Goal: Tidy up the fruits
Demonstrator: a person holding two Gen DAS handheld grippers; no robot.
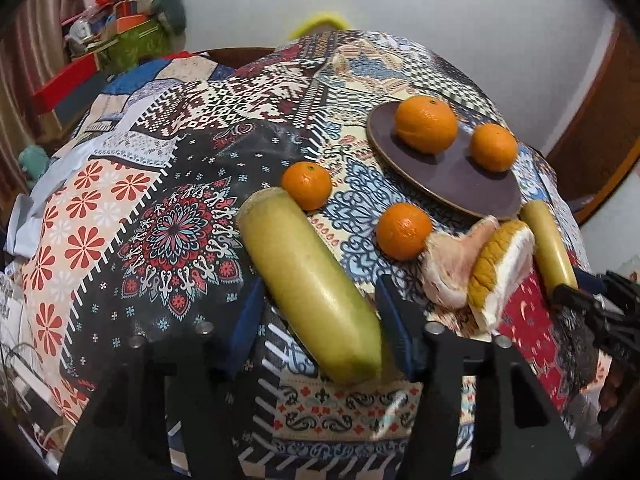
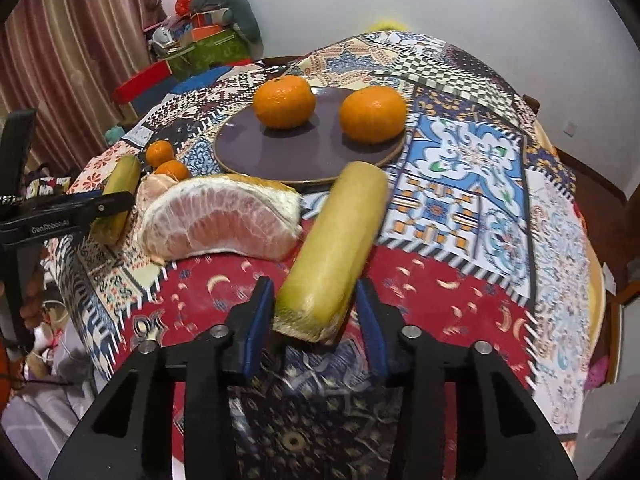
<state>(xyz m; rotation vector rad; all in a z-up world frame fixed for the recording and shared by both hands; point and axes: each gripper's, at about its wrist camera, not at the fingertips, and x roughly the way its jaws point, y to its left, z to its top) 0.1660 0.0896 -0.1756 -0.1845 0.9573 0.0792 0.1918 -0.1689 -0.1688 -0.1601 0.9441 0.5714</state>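
Note:
A dark purple plate (image 1: 460,176) (image 2: 264,152) holds two oranges (image 1: 426,123) (image 1: 493,147), also seen in the right wrist view (image 2: 285,101) (image 2: 373,113). Two small oranges (image 1: 306,185) (image 1: 404,231) lie on the patterned tablecloth (image 1: 160,216). A yellow-green sugarcane piece (image 1: 310,280) lies between the open fingers of my left gripper (image 1: 320,324). A second sugarcane piece (image 2: 334,248) lies between the open fingers of my right gripper (image 2: 316,316). Peeled pomelo wedges (image 2: 224,220) (image 1: 476,264) lie between the two pieces.
A pile of boxes and cushions (image 2: 208,36) sits behind the table at the far left, beside a curtain (image 2: 80,60). A wooden door frame (image 1: 600,120) stands at the right. The table edge drops off near both grippers.

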